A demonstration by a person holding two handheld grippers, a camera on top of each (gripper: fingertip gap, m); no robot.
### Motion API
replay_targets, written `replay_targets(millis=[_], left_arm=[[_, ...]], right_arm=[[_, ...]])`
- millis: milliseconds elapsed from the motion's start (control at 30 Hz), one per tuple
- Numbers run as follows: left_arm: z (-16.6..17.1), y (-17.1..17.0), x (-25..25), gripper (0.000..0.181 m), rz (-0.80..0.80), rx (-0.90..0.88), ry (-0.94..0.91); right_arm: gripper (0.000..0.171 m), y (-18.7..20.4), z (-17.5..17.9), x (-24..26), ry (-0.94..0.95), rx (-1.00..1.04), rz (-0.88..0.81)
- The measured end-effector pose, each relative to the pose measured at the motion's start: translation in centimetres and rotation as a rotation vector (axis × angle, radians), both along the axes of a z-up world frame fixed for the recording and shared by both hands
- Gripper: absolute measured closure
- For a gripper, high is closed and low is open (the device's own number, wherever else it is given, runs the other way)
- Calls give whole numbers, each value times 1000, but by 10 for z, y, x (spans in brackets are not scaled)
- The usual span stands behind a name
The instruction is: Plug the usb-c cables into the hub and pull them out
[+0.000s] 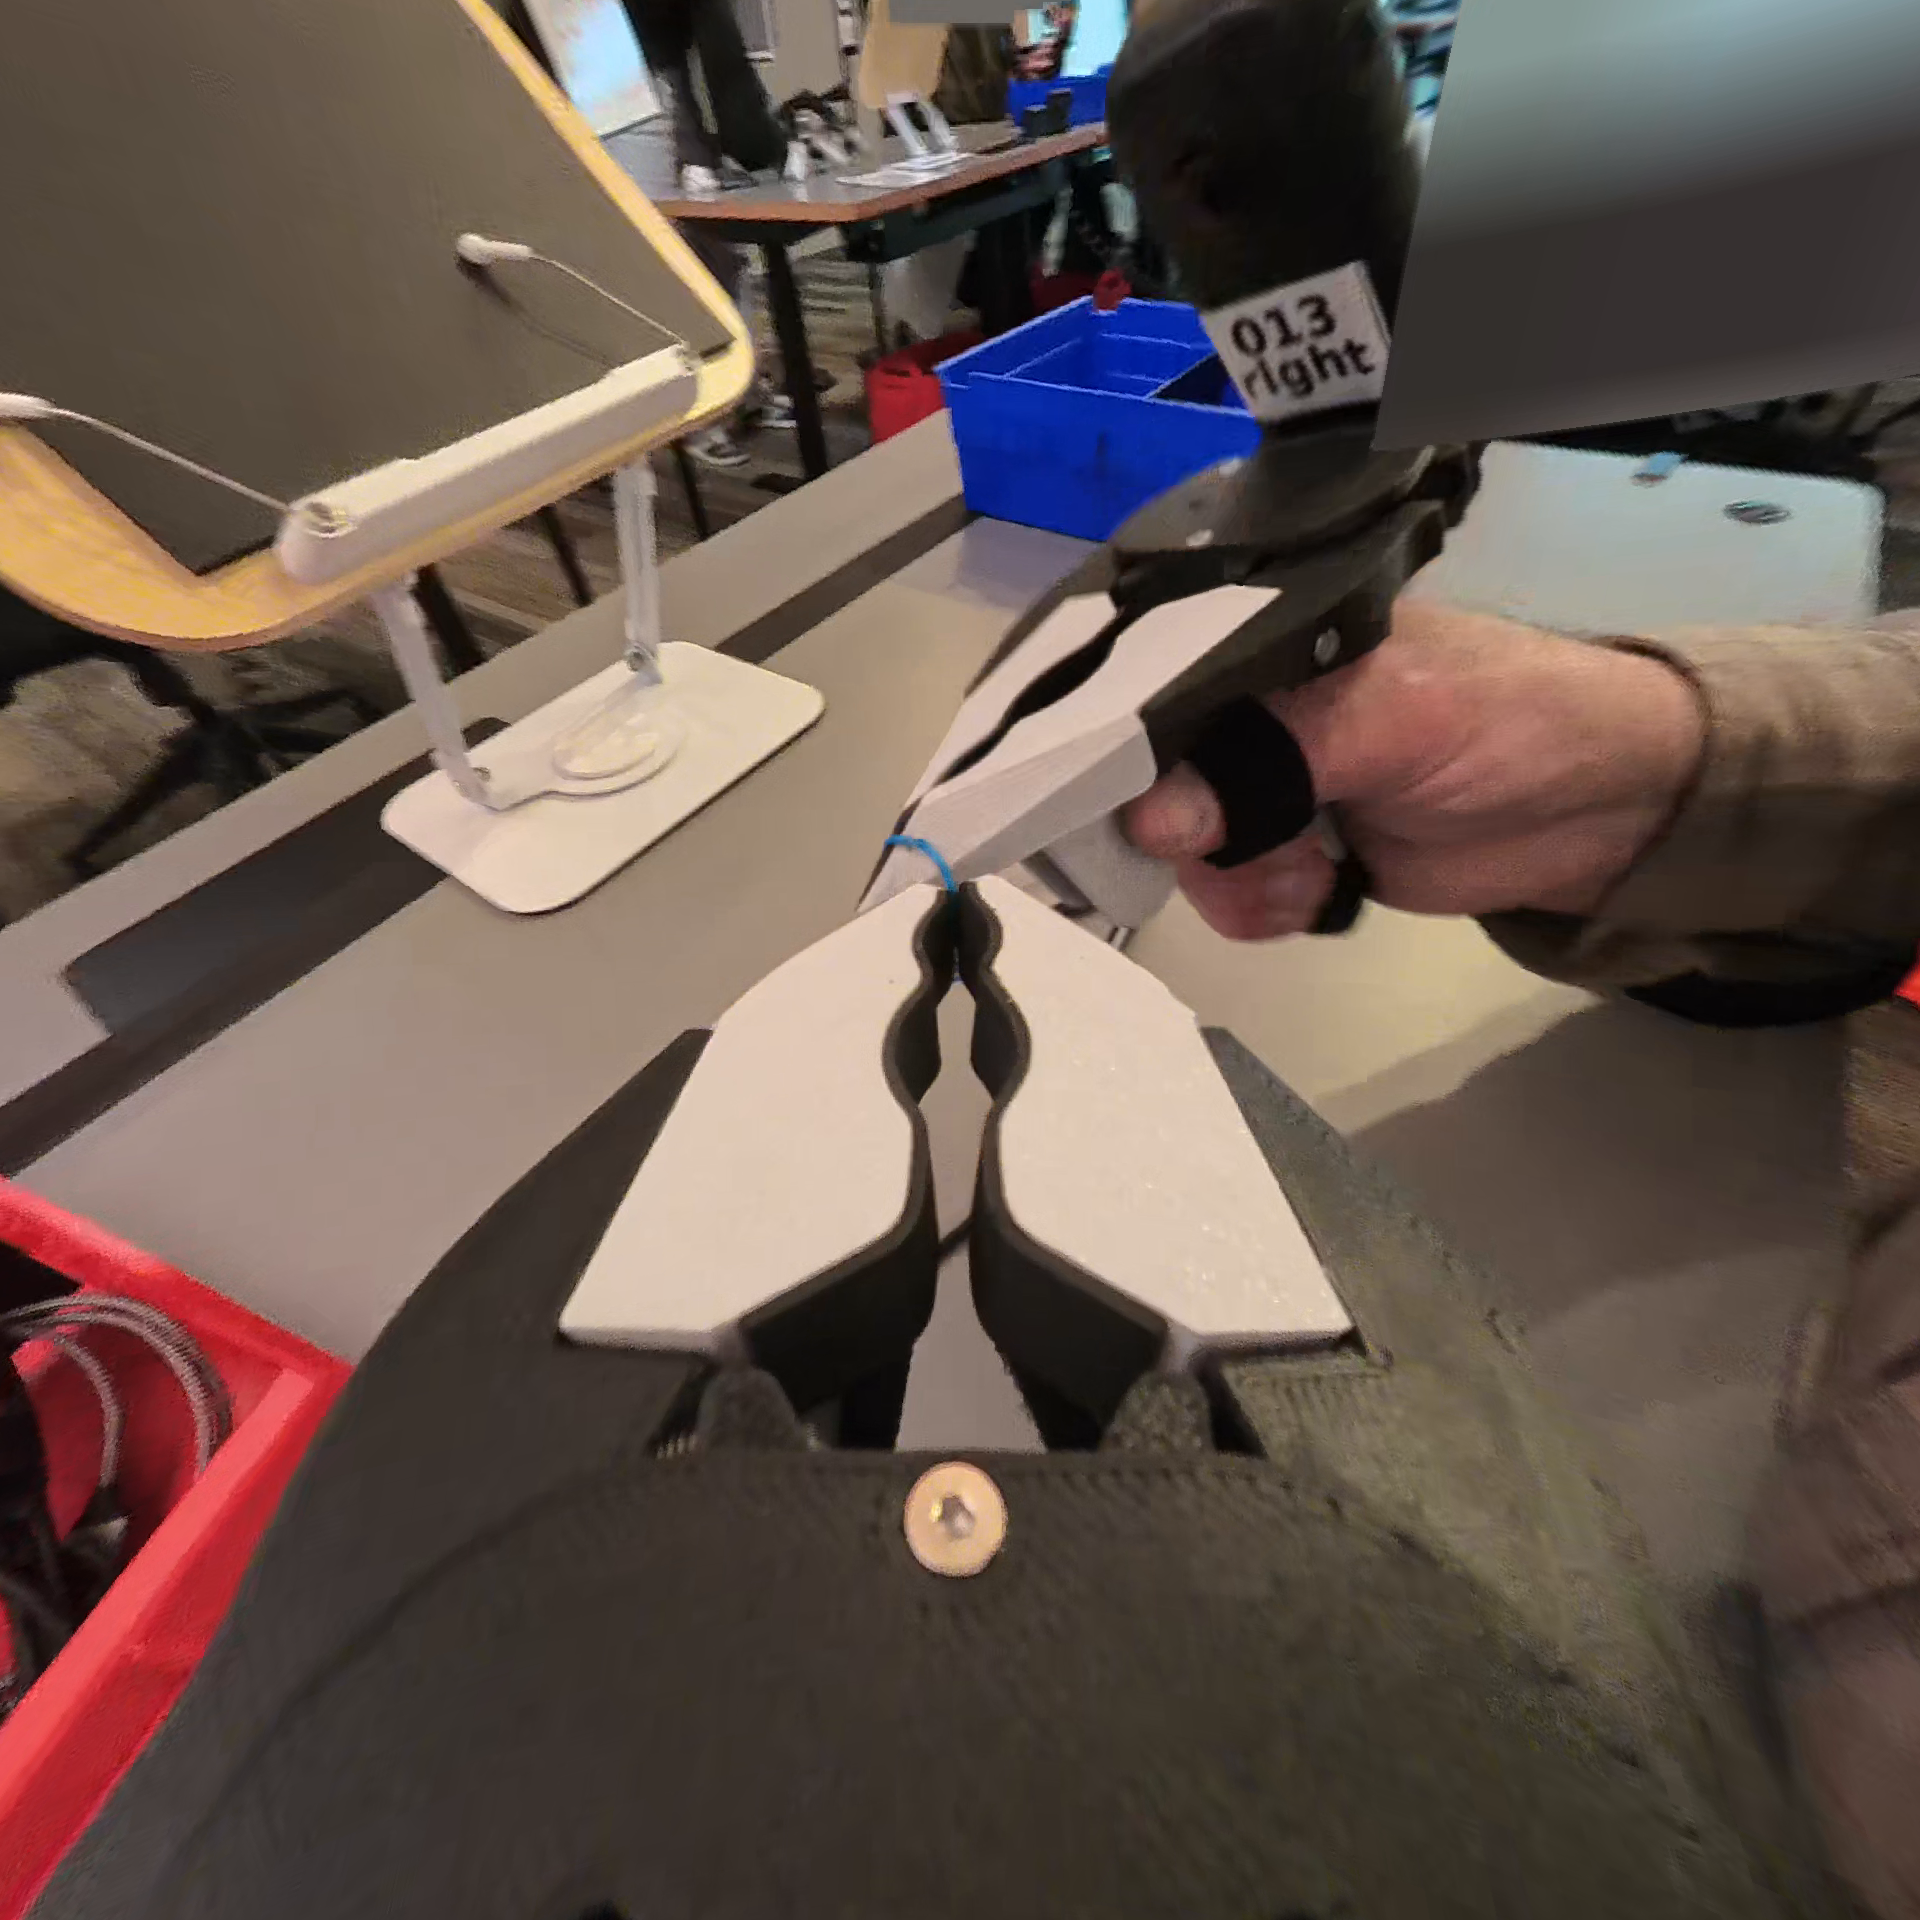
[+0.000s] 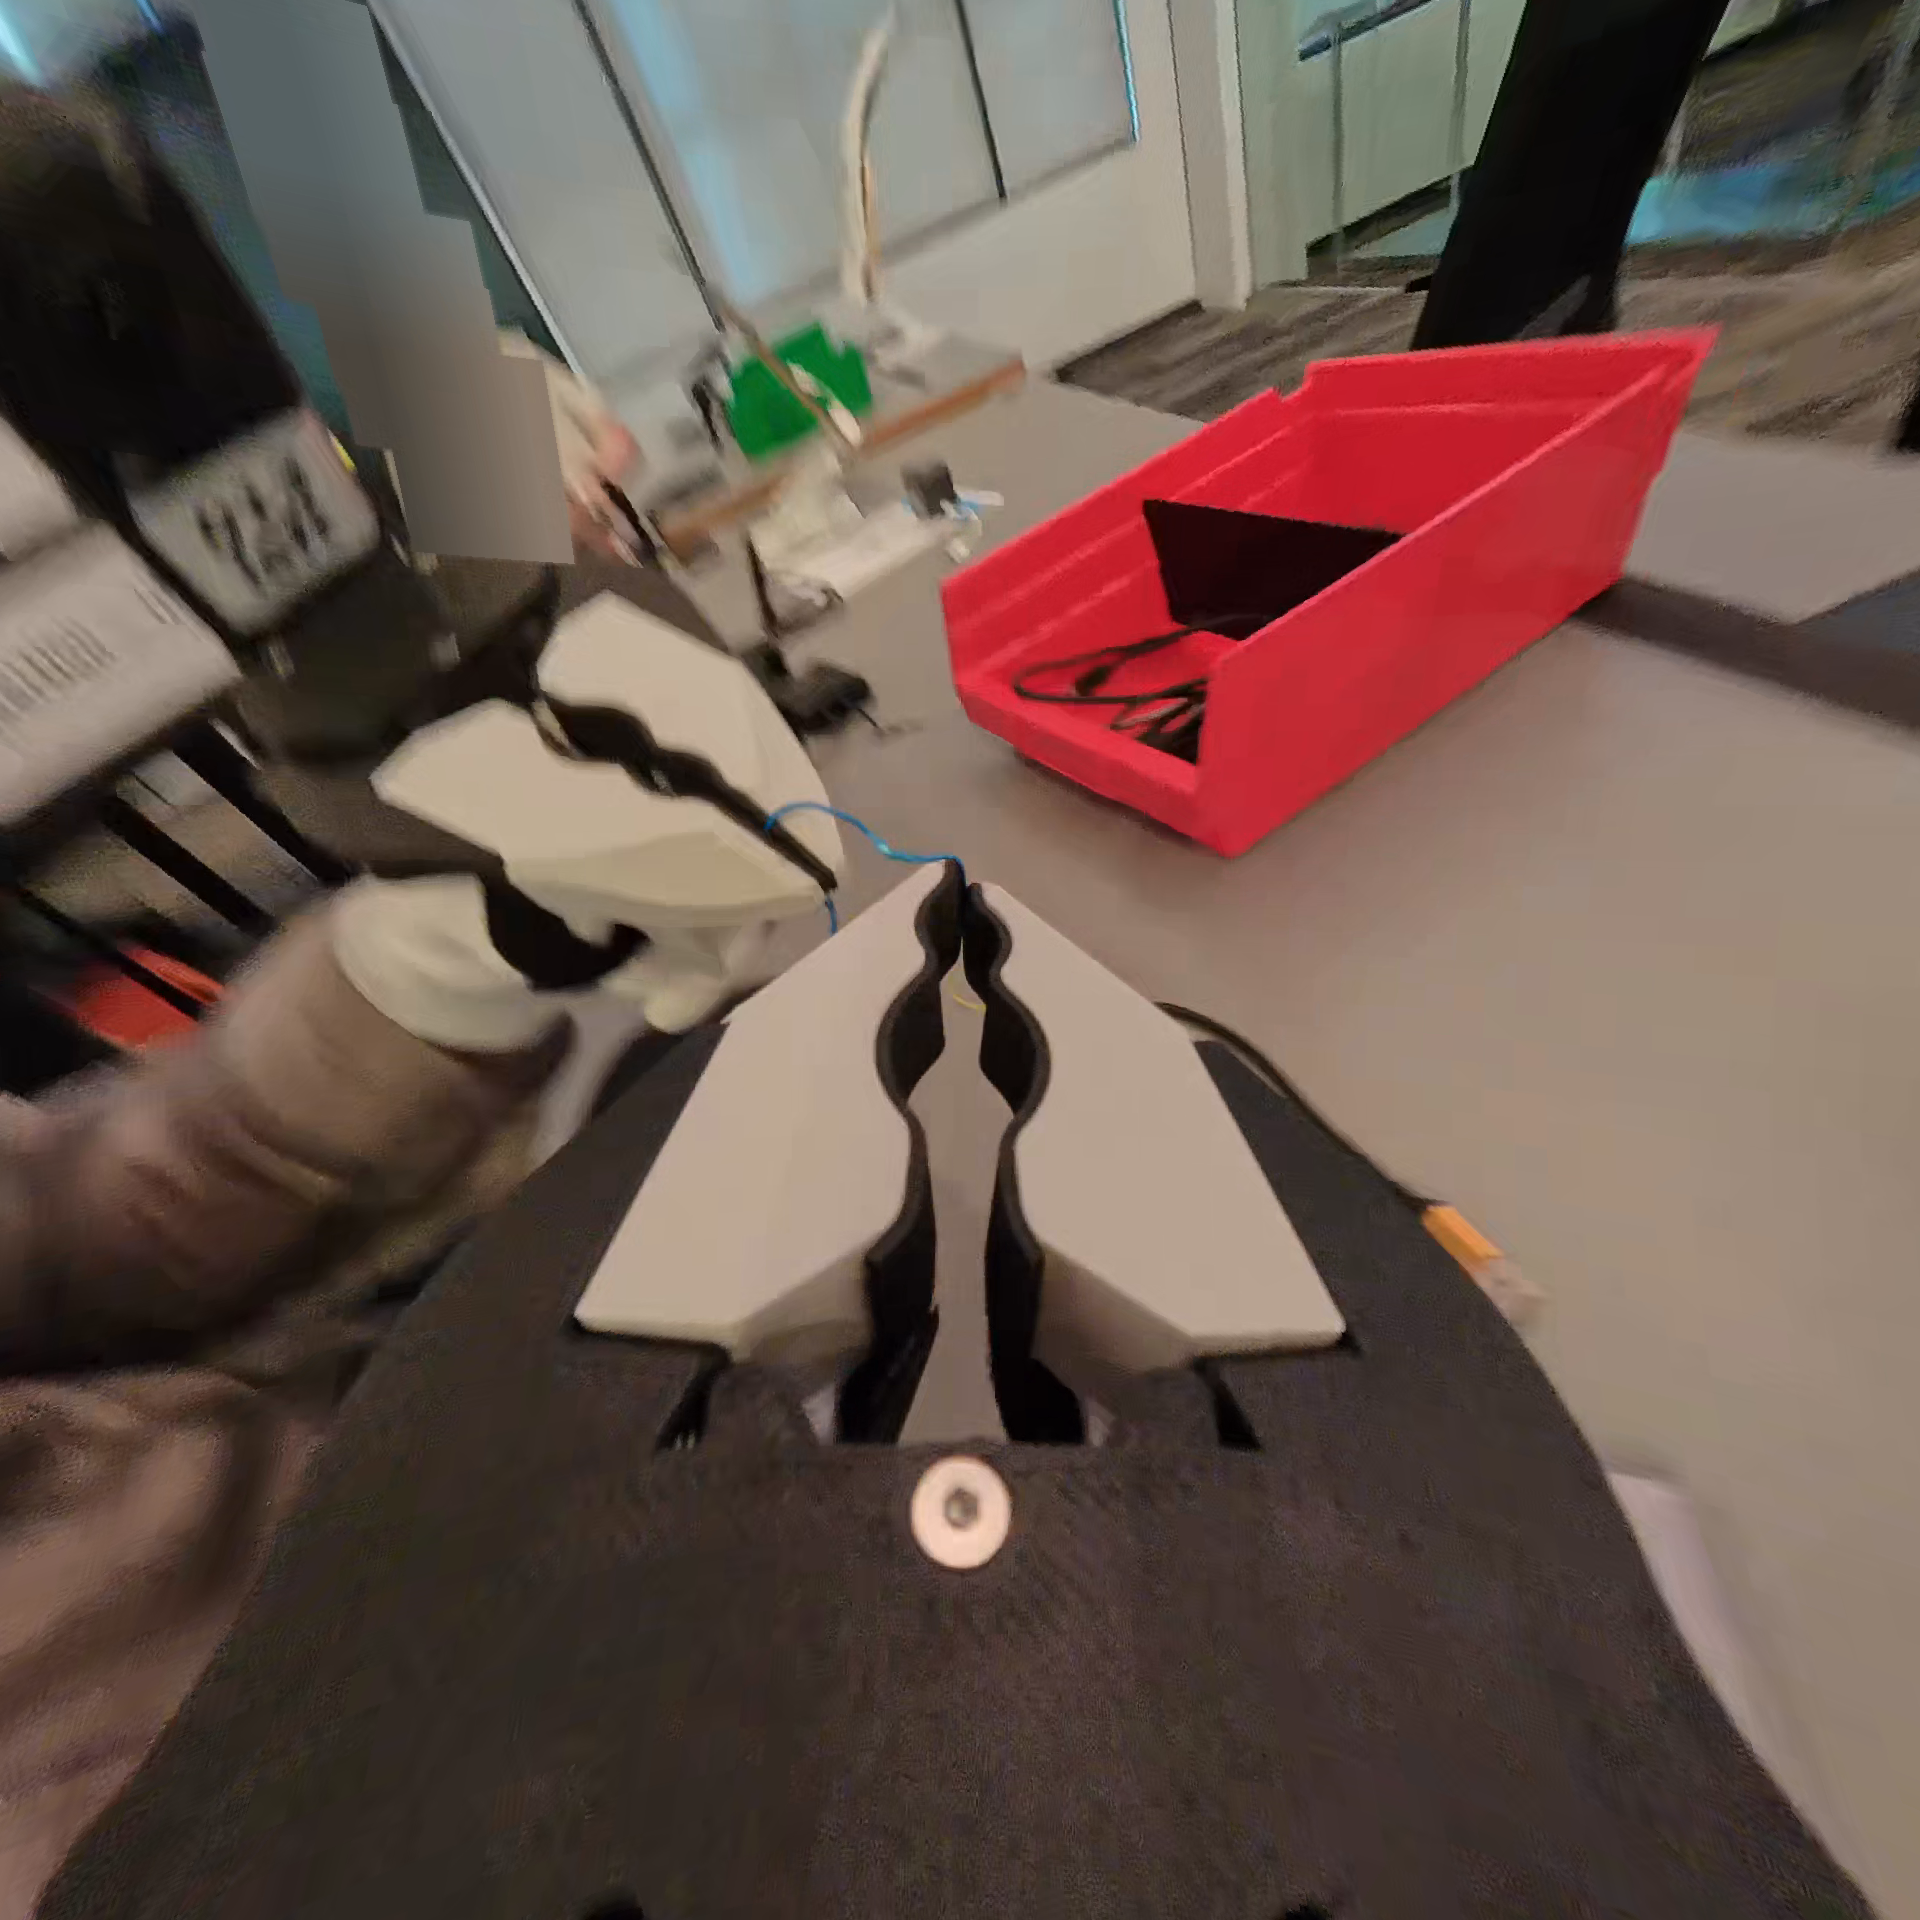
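Note:
A thin blue wire runs between the tips of both grippers above the grey table. My left gripper is shut on one end of it. My right gripper comes in from the right, held by a hand, and its tip meets the wire. In the right wrist view my right gripper is shut on the blue wire, which arcs left to the shut left gripper. A short yellow strand shows below the right fingertips. No hub is clearly in view.
A red bin with black cables stands on the table ahead right; it also shows at the left wrist view's lower left. A blue bin and a white stand holding a board are behind. A black cable with an orange plug lies right. The tips of both grippers are at nearly the same place.

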State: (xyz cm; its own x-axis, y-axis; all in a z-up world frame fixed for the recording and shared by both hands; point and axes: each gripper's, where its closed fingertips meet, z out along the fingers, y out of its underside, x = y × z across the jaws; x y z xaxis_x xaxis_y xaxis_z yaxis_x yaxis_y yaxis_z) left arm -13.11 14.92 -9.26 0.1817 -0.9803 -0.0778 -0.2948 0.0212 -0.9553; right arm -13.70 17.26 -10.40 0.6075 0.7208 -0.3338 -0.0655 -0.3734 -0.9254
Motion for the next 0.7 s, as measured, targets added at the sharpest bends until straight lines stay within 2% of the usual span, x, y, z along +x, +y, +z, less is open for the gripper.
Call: replay_targets(millis=[67, 133, 233, 267, 333, 433, 600, 700], left_arm=[[-5, 2, 3, 181, 26, 12, 8], [-8, 10, 0, 181, 80, 22, 20], [-9, 16, -6, 181, 74, -60, 18], [-8, 18, -9, 181, 77, -66, 11], [-8, 18, -11, 181, 62, -94, 17], [-13, 19, -13, 181, 47, -120, 47], [-11, 11, -7, 181, 0, -146, 31], [-8, 9, -7, 181, -16, -147, 33]], right_arm=[[171, 3, -4, -2, 148, -84, 3], [171, 5, -17, -4, 29, -47, -14], [171, 9, -16, 0, -136, 41, -28], [157, 10, -14, 4, -178, 54, -27], [157, 9, -3, 12, -258, 139, -21], [163, -1, 14, 11, -408, 325, 41], [168, -2, 5, -4, -735, 491, 122], [171, 0, 3, -8, -741, 497, 145]])
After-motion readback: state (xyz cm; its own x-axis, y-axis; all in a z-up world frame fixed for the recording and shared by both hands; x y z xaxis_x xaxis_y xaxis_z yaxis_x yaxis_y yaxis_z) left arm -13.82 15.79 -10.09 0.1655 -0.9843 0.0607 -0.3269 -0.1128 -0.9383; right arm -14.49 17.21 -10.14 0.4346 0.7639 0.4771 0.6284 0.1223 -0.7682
